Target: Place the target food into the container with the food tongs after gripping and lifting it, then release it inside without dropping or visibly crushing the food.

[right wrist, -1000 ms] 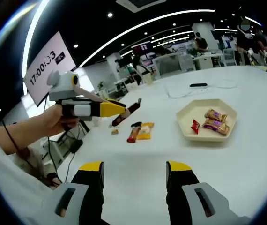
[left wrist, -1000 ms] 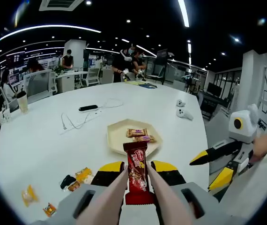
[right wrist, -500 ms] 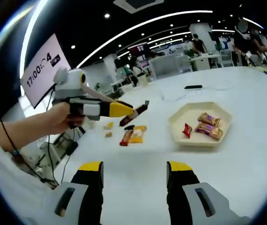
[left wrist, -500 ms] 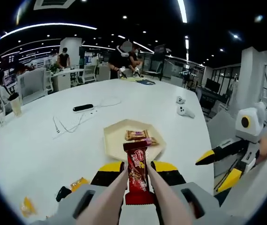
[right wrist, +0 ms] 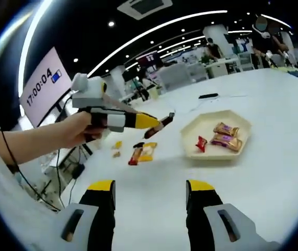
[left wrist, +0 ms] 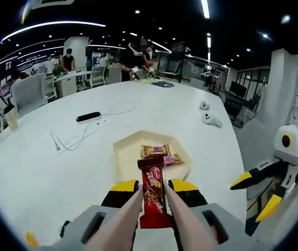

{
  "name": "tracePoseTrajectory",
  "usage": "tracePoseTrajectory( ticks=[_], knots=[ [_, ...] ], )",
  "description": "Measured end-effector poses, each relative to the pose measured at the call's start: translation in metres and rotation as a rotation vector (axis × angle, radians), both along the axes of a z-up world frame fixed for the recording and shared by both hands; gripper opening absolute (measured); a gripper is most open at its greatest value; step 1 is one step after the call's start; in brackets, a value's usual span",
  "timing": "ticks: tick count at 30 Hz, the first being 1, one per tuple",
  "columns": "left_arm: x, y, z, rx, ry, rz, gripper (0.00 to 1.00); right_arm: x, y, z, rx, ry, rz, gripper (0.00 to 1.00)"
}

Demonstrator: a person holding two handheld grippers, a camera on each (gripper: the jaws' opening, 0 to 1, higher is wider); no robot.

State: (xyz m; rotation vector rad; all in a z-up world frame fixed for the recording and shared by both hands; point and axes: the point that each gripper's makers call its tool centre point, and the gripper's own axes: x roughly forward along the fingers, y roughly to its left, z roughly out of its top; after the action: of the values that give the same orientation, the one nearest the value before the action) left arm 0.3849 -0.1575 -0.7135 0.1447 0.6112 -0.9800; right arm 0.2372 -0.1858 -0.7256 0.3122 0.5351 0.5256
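A: Where's the snack bar now?

B: The red-wrapped chocolate bar is clamped upright between the beige tongs that the left tool squeezes shut. It's lifted off the white desk, its top edge just short of the near rim of the hexagonal tray.

A: What has changed in the last second?

B: The tray has grown larger and slid toward the bar in the left gripper view, and most of the loose sweets at lower left have dropped out of sight. So the hand has carried the bar forward. In the right gripper view the left tool and its bar now hang nearer the tray than before, past the orange packet on the desk.

A: And the right tool?

B: The right tool hovers wide open and empty, well short of the tray.

A: What's in the tray?

B: Two brown-wrapped wafers and a small red sweet. I'd judge the carry nearly finished; lowering and a gentle release remain.
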Motion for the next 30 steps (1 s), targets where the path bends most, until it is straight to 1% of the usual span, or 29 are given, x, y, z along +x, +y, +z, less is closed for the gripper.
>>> tracePoseTrajectory(
  ticks=[6, 8, 13, 15, 16, 17, 18, 19, 23, 28, 30],
  knots=[
    [0.016, -0.018, -0.008, 0.024, 0.008, -0.011, 0.20, -0.001, -0.002, -0.001, 0.009, -0.003, -0.013, 0.54],
    [0.016, -0.025, -0.012, 0.019, 0.035, -0.018, 0.21, -0.003, -0.006, -0.002, 0.011, 0.000, -0.023, 0.54],
    [0.022, -0.037, -0.029, 0.050, 0.041, -0.028, 0.21, -0.003, -0.017, -0.002, 0.024, 0.006, -0.065, 0.54],
    [0.026, -0.040, -0.034, 0.066, 0.034, -0.012, 0.20, -0.004, -0.019, -0.002, 0.023, 0.009, -0.072, 0.54],
    [0.031, -0.041, -0.035, 0.070, 0.023, 0.009, 0.20, -0.005, -0.020, -0.004, 0.023, 0.014, -0.073, 0.54],
    [0.031, -0.043, -0.036, 0.063, 0.033, 0.008, 0.20, -0.006, -0.021, -0.005, 0.023, 0.019, -0.075, 0.54],
    [0.033, -0.044, -0.036, 0.062, 0.028, 0.013, 0.20, -0.006, -0.022, -0.006, 0.021, 0.023, -0.079, 0.54],
    [0.036, -0.045, -0.038, 0.081, 0.009, 0.016, 0.20, -0.007, -0.023, -0.009, 0.016, 0.033, -0.082, 0.55],
    [0.044, -0.049, -0.044, 0.087, 0.017, 0.030, 0.20, -0.009, -0.026, -0.013, 0.017, 0.051, -0.082, 0.55],
    [0.049, -0.059, -0.046, 0.088, 0.015, 0.029, 0.21, -0.008, -0.032, -0.014, 0.019, 0.060, -0.094, 0.55],
    [0.052, -0.062, -0.046, 0.098, 0.000, 0.021, 0.21, -0.007, -0.034, -0.016, 0.018, 0.066, -0.100, 0.55]
  ],
)
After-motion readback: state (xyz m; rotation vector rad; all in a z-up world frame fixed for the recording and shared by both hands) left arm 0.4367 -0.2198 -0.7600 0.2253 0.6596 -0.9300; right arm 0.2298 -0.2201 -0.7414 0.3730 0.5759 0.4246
